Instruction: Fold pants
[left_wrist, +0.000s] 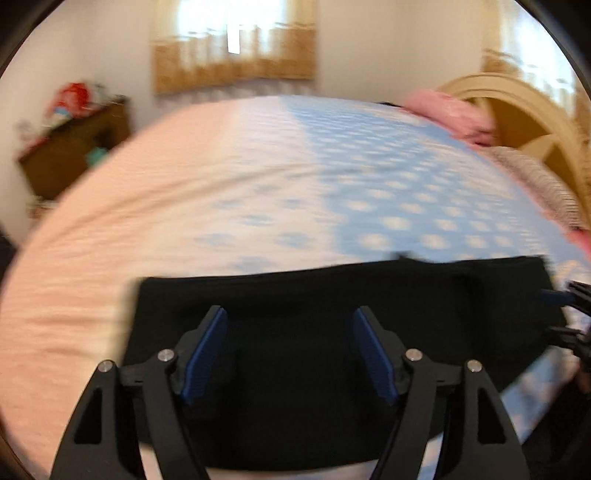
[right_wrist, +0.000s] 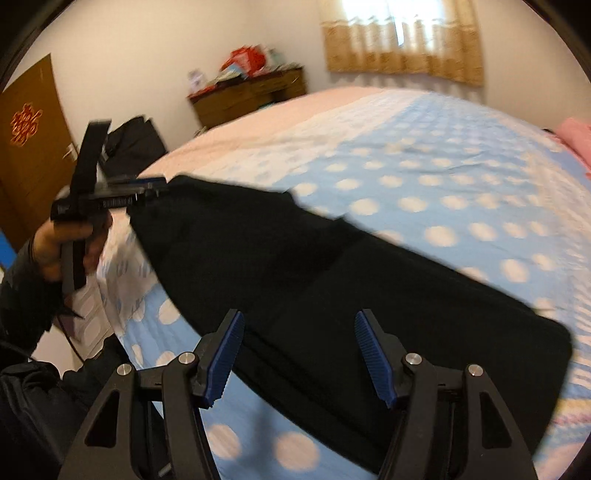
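The black pants (right_wrist: 332, 280) are lying as a long folded strip on the blue polka-dot bedspread (right_wrist: 461, 177), long axis running left-right across in front of me near the bed's front edge. Both my tongs are spread wide and holding nothing: right gripper (right_wrist: 299, 354) over the middle, left gripper (left_wrist: 291, 350) at the left end. Tons of open bed beyond for folding end over end.

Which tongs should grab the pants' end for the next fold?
Probably left: the left tongs are open right at the end of the pants, while the right tongs hover open over the middle.
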